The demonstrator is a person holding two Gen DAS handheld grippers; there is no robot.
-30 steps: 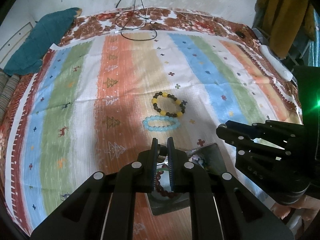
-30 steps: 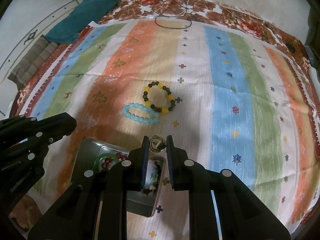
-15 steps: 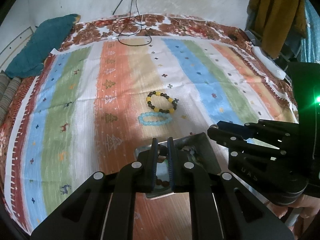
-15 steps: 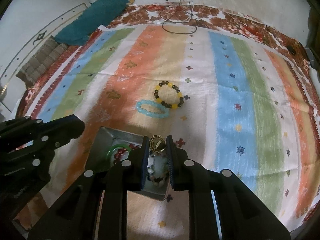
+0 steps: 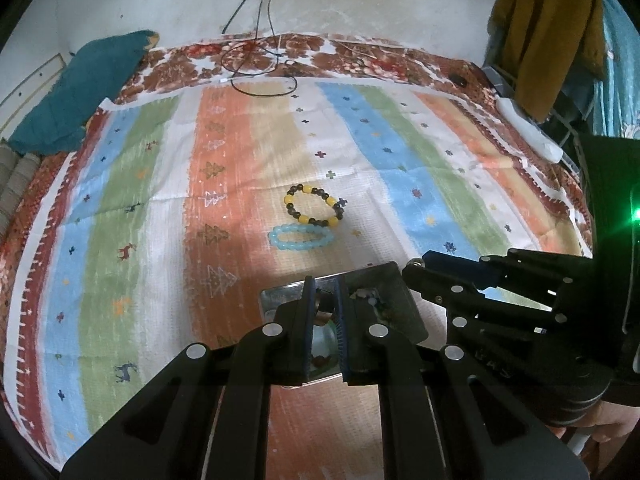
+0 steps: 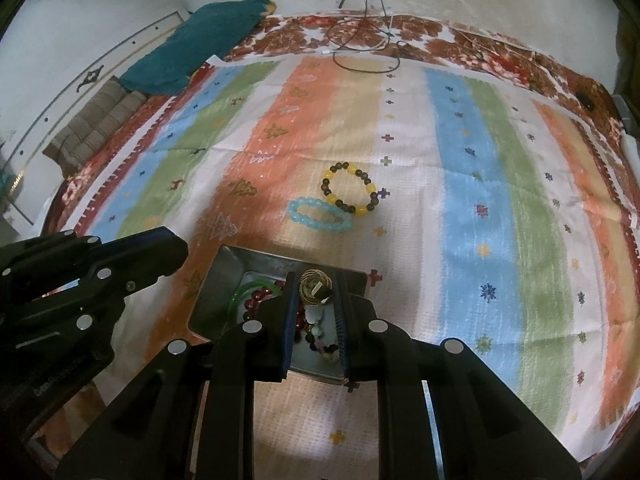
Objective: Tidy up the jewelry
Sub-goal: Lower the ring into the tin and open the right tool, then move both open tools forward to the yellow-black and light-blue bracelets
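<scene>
A grey metal tray [image 6: 224, 280] sits on the striped cloth and holds a green bangle [image 6: 244, 292], dark red beads and other jewelry. My right gripper [image 6: 314, 284] is shut on a coil of gold chain [image 6: 314, 286], held over the tray. My left gripper [image 5: 325, 292] is shut on a small dark piece [image 5: 324, 304] above the tray [image 5: 394, 304]. A black-and-yellow bead bracelet [image 6: 352, 194] [image 5: 316, 210] and a light blue bead bracelet [image 6: 318, 220] [image 5: 302, 236] lie on the cloth beyond the tray.
A teal cushion [image 5: 80, 88] lies at the far left corner. Black cables [image 5: 260, 64] lie at the far edge. A mustard garment [image 5: 548, 36] hangs at the right, above a white power strip [image 5: 528, 130].
Both grippers have drawn back and risen with their loads; the tray and the two bracelets now sit further out in view. The bracelets have not moved on the cloth.
</scene>
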